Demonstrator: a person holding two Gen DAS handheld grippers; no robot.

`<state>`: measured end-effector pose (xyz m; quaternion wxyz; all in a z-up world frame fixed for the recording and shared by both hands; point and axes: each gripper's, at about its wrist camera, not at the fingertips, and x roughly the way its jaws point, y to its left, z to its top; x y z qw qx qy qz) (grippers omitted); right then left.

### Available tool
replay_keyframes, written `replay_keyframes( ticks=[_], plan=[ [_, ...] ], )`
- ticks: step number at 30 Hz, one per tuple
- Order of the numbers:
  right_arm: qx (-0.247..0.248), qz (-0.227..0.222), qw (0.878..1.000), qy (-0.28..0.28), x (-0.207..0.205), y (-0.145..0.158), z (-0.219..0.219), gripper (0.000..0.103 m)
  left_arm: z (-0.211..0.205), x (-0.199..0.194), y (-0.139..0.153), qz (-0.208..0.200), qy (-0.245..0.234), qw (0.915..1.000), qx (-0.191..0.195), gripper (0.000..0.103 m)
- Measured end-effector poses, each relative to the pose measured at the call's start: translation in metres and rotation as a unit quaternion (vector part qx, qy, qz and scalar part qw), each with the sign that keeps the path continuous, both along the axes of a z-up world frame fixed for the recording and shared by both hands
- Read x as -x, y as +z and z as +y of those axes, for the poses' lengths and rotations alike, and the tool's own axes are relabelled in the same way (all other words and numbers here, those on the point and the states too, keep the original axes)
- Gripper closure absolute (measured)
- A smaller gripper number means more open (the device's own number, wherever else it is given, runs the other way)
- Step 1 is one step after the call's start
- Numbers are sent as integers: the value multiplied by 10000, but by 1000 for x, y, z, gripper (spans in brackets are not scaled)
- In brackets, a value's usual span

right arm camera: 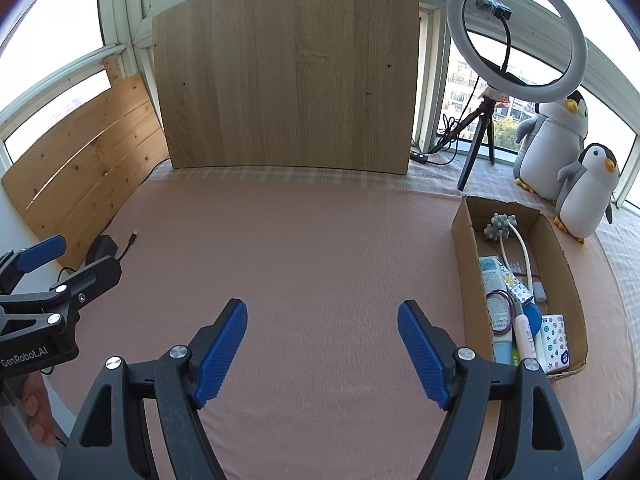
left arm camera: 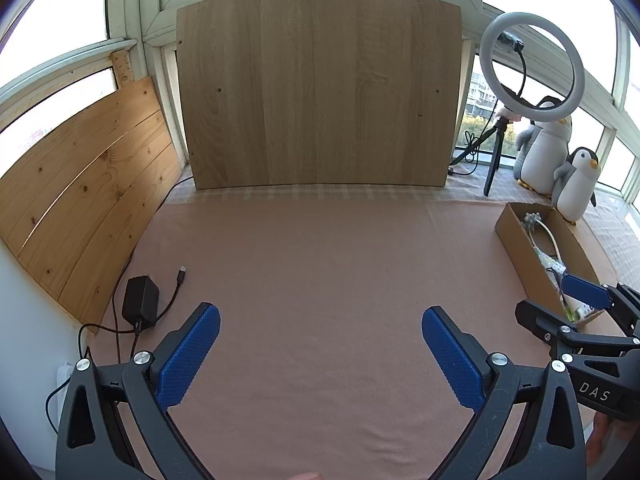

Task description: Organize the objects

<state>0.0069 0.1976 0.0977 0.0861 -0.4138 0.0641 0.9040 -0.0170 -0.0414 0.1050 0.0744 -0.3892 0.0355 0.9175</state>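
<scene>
Both claws are spread wide and hold nothing — the left gripper and the right gripper hang over the bare pink cloth. The small things lie in the cardboard box at the cloth's right edge. They look light — the tissue pack is likely soft, so pinch its middle gently.

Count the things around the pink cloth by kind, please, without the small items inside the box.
Penguins: 2
Wood boards: 2
Ring lights: 1
Boxes: 1
Chargers: 1
Total: 7
</scene>
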Motion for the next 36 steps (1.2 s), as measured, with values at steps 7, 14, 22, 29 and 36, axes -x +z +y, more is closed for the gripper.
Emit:
replay_keyframes(
  ticks=[7, 14, 22, 29, 36],
  plan=[
    [-1, -21, 10000, -11, -2, -1, -1, 28, 1, -1, -1, -4, -3, 10000, -6, 1],
    [-9, -21, 10000, 9, -1, -1, -2, 27, 0, -4, -1, 6, -18, 10000, -23, 1],
    [-18, -22, 10000, 8, -2, 0, -2, 27, 1, -4, -1, 8, -12, 10000, -21, 1],
    [-27, -9, 10000, 10, -3, 2, -2, 27, -1, -6, 1, 22, -49, 10000, -26, 1],
    [-33, 1, 10000, 15, -6, 3, -3, 27, -3, -10, 3, 25, -51, 10000, -29, 1]
  ],
)
